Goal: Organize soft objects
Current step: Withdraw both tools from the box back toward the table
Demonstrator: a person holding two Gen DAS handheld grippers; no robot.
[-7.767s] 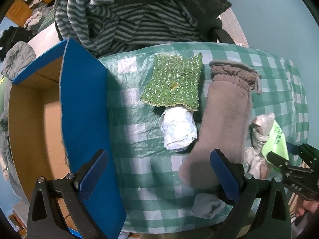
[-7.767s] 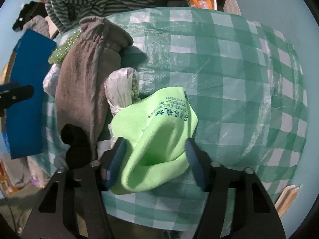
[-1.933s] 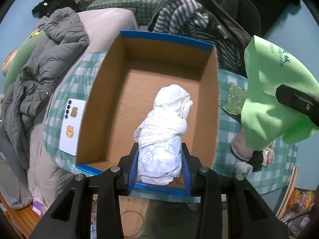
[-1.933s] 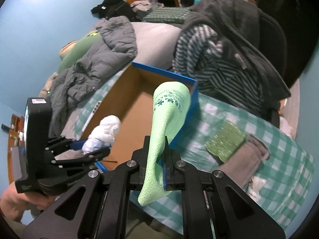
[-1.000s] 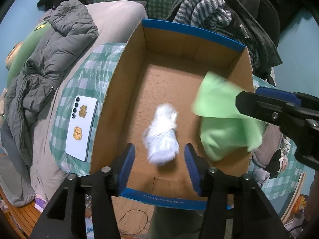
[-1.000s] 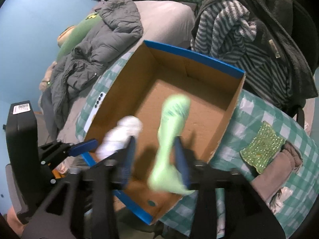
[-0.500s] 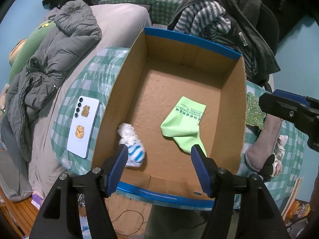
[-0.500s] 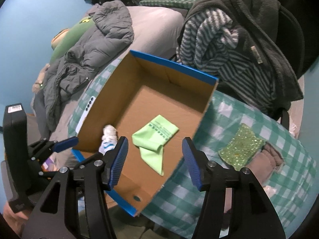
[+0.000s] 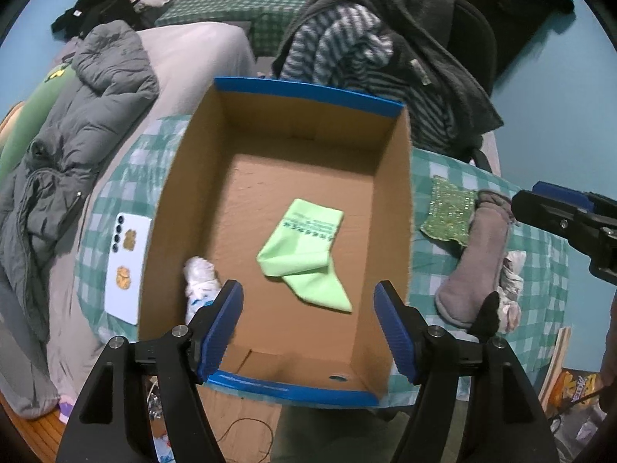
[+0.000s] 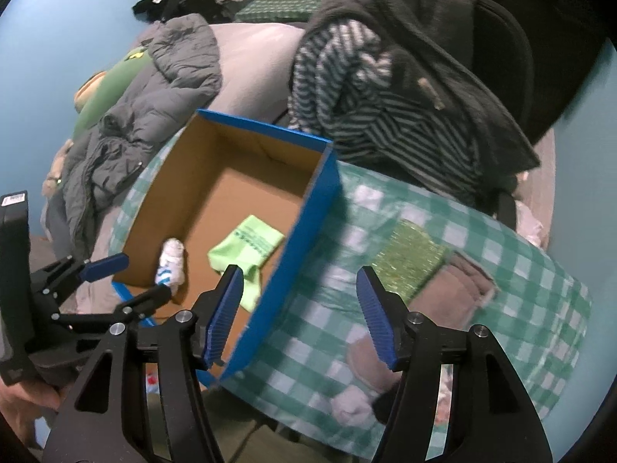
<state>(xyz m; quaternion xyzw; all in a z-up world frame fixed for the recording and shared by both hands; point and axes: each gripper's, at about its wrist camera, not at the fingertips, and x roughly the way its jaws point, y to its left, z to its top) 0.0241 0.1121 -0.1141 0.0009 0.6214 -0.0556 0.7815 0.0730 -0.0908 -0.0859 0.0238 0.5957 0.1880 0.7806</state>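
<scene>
Overhead, the left claw (image 9: 308, 320) points steeply down above the near edge of the cardboard box (image 9: 397, 208), jaws opening with nothing between them. Inside the box lie the green sock (image 9: 304, 254) and the white bundle (image 9: 198, 279). The right claw (image 10: 299, 312), also tilted down and spreading empty, hangs over the box's blue right wall; the brown sock (image 10: 443, 289) beyond looks blurred.

Both wrist views look steeply down, sharing the box (image 9: 401, 177).
</scene>
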